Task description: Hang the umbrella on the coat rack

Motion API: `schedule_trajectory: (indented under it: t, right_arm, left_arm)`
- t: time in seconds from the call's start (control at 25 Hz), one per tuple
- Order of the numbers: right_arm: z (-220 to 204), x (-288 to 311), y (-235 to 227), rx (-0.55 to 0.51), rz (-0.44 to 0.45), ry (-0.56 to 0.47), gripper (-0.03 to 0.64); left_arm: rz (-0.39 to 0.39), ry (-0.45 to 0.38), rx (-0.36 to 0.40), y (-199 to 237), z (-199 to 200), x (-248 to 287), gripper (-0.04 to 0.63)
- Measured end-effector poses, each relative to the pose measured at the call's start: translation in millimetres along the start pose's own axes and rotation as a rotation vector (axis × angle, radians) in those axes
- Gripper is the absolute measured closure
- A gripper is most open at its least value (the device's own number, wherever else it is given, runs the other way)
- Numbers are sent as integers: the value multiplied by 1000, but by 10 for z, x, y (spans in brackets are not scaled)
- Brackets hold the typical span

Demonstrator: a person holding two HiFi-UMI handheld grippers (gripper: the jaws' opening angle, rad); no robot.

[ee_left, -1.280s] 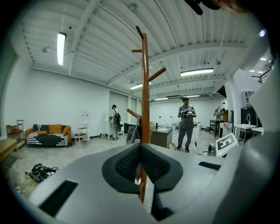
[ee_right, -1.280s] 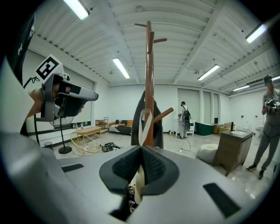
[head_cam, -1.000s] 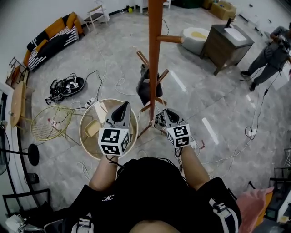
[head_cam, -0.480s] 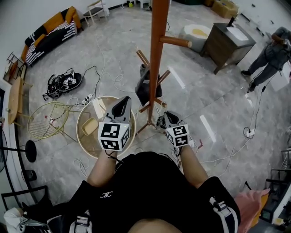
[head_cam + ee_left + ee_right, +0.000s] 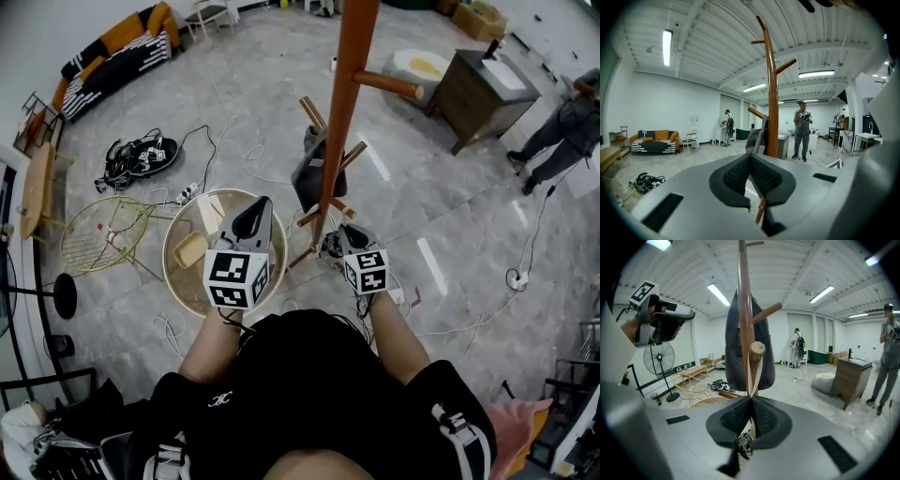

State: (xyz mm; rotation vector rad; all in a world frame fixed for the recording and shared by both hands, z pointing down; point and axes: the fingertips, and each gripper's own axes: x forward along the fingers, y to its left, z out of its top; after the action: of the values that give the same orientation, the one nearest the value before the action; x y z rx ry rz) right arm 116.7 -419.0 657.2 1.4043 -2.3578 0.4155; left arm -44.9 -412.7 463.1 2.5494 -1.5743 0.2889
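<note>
The brown wooden coat rack [image 5: 345, 112] stands right in front of me, with a dark bag [image 5: 313, 174] hanging on it. My right gripper [image 5: 339, 231] is close to the pole and shut on a cream strap [image 5: 751, 376]. The strap runs up to the round end of a peg [image 5: 757, 349] and loops there. Under the jaws hangs the folded black-and-white patterned umbrella [image 5: 744, 445], also visible beside the gripper in the head view [image 5: 328, 249]. My left gripper [image 5: 260, 202] is left of the pole, held level, shut with nothing in it [image 5: 750, 156].
A round wooden basket table [image 5: 183, 281] and a wire chair [image 5: 98, 246] stand at the left. Cables [image 5: 141, 159] lie across the floor. A dresser [image 5: 483, 82], a beanbag [image 5: 417, 66] and a person [image 5: 562, 122] are far right; another person [image 5: 803, 129] stands beyond the rack.
My right gripper has come down a little with the strap still pinched. The left gripper has barely shifted. The head view has swung, so the pole sits further right.
</note>
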Motion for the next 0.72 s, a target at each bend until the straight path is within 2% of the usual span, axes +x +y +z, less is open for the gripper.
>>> schedule_trajectory:
  t: [0.48, 0.56, 0.64, 0.72]
  right_arm:
    - [6, 208, 31, 21, -94, -27, 594]
    - [11, 191, 68, 19, -85, -33, 574]
    - [24, 131, 98, 17, -80, -44, 516]
    - [51, 28, 106, 19, -83, -58, 497]
  left_arm:
    - [57, -2, -22, 223, -86, -318, 578]
    - [63, -8, -26, 246, -82, -358, 578]
    - [66, -18, -30, 245, -73, -388, 578]
    - [62, -23, -35, 224, -67, -394, 578]
